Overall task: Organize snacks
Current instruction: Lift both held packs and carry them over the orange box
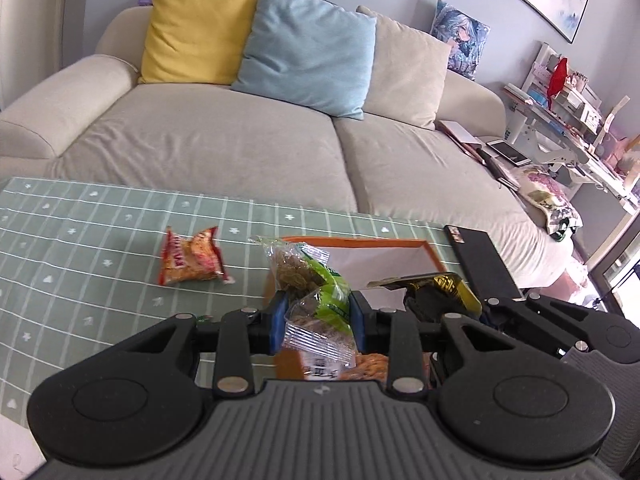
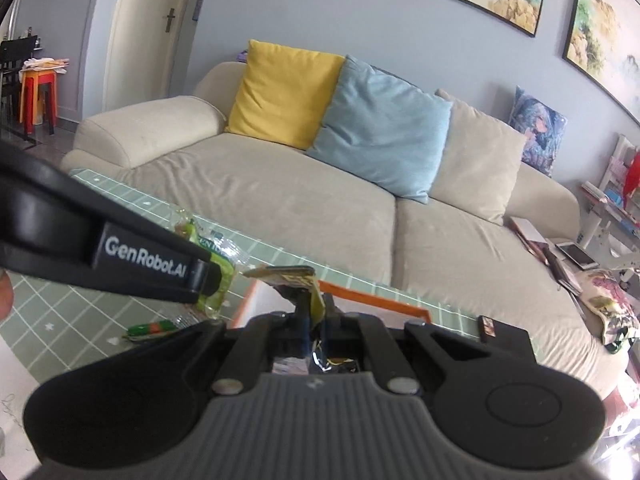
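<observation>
Left gripper (image 1: 318,320) clamped on a green-and-clear snack packet (image 1: 316,292), lifted above the near left edge of the orange-rimmed box (image 1: 356,242). Right gripper (image 2: 314,320) pinched shut on a black-and-gold snack packet (image 2: 294,278), raised over the same box, just right of the first. Red-orange snack bag (image 1: 192,258) flat on the green checked tablecloth (image 1: 80,240), left of the box. Beige sofa (image 1: 224,148) beyond.

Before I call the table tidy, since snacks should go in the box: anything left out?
Yes. A red packet lies loose on the tablecloth, left of the orange-rimmed box. A small green-and-orange item also lies there; what it is, I cannot tell.
</observation>
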### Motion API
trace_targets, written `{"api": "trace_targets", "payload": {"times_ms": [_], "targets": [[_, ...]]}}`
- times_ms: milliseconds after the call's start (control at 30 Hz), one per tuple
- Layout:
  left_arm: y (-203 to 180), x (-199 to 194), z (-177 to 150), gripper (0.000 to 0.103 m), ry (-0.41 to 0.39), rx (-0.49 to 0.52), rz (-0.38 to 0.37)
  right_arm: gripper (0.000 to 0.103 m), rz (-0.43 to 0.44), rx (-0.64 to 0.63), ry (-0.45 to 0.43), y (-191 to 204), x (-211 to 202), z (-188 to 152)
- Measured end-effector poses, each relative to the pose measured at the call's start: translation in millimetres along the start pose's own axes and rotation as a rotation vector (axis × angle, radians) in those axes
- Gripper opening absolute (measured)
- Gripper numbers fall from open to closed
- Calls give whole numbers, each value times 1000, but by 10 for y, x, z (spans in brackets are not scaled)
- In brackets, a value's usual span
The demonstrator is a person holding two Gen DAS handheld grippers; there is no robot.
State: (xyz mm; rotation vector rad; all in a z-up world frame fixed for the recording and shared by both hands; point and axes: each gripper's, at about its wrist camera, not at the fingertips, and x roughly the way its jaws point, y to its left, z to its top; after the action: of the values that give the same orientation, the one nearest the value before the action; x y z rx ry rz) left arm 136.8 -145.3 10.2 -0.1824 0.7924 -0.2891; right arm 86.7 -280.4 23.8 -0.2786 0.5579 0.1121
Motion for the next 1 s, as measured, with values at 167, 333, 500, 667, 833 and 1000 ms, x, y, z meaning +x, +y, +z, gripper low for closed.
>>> {"api": "trace_targets", "payload": {"times_ms": [167,333,500,667,833,1000], "targets": [[-187,360,54,36,48,-14,-28,0,-30,8,49,-326,144,-100],[-267,758,49,36,121,34,-43,0,-10,69,141,-605,377,-283],[-273,1088,16,36,179,65,-42,0,10,146,199,-742,663,-452],[-282,1366,-14,36,237,94,-10,0,24,161,230,-765,945,-545],[-323,1532,-3,36,275,126,22,0,30,129,266,-748,1226,-614],[-332,1647,8,36,308,153,54,0,28,107,309,-742,1458,-665]]}}
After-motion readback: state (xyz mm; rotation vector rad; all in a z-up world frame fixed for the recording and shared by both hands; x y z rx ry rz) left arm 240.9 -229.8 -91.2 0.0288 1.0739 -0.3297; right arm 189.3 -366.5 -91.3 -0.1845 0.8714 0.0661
